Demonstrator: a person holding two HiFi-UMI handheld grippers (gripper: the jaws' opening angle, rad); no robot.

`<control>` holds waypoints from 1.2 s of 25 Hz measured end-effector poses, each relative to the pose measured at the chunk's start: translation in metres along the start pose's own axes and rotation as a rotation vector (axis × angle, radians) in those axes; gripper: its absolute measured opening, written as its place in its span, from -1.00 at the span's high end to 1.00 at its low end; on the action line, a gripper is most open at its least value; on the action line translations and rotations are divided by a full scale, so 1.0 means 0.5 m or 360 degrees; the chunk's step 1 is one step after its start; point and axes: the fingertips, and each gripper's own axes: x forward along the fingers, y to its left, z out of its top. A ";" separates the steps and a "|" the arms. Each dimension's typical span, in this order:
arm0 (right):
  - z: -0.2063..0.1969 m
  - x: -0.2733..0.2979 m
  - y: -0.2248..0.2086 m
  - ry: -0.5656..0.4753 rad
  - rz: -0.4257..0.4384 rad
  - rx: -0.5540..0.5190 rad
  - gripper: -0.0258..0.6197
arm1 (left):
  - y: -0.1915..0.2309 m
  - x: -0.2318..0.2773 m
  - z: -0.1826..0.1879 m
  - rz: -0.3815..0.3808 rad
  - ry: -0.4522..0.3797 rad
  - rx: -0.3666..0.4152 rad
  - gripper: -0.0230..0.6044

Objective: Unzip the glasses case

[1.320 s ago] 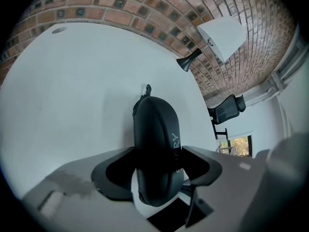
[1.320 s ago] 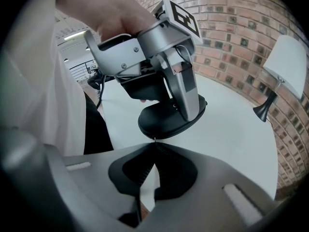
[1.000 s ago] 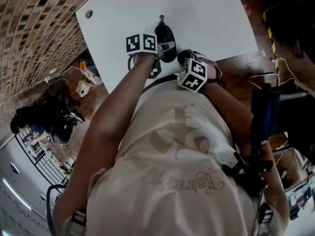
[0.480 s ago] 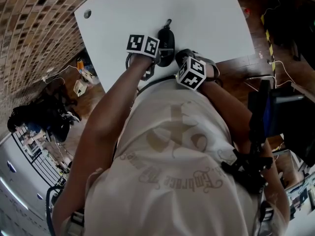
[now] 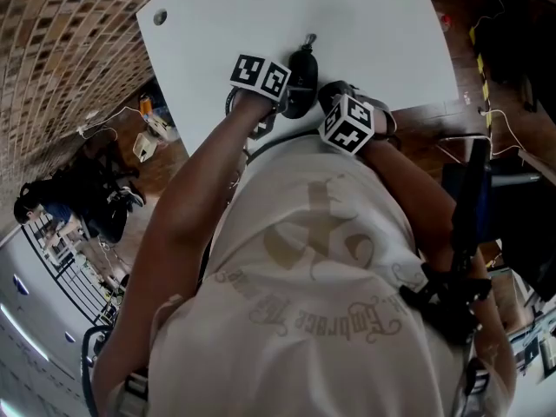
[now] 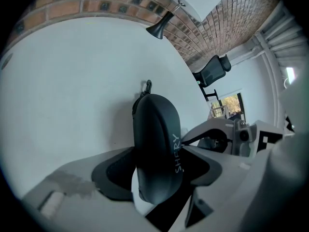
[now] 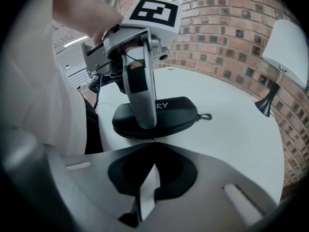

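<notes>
Black case (image 6: 155,129) — left hand-held gripper (image 6: 158,169) astride, down-tilted

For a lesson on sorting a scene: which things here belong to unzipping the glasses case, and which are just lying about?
Part of the job: glasses case; left gripper, clamped on it; right gripper, shut beside its edge; white table beneath.
Just about: lamp; office chair; brick wall.

The glasses case (image 6: 157,149) bears pale lettering reading roughly "SHERY"; the shirt (image 5: 321,320) print is too distorted to read.
</notes>
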 end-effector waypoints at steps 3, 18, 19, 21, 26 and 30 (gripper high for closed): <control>-0.002 0.000 0.000 -0.0001 -0.0003 0.0001 0.90 | -0.003 0.001 -0.003 -0.0001 0.0024 0.0016 -0.06; -0.008 -0.009 -0.031 -0.0020 -0.0083 0.0075 0.90 | -0.014 0.001 -0.045 0.0085 0.0252 0.0347 -0.05; -0.008 -0.010 -0.031 -0.0022 -0.0083 0.0075 0.90 | -0.015 0.001 -0.045 0.0088 0.0258 0.0362 -0.05; -0.008 -0.010 -0.028 -0.0024 -0.0081 0.0074 0.90 | -0.016 0.000 -0.046 0.0093 0.0269 0.0384 -0.05; -0.013 -0.008 -0.025 -0.0012 -0.0086 0.0071 0.90 | -0.011 -0.001 -0.066 0.0129 0.0385 0.0467 -0.05; -0.009 -0.008 -0.021 -0.0020 -0.0075 0.0060 0.90 | -0.007 -0.006 -0.075 0.0149 0.0438 0.0528 -0.05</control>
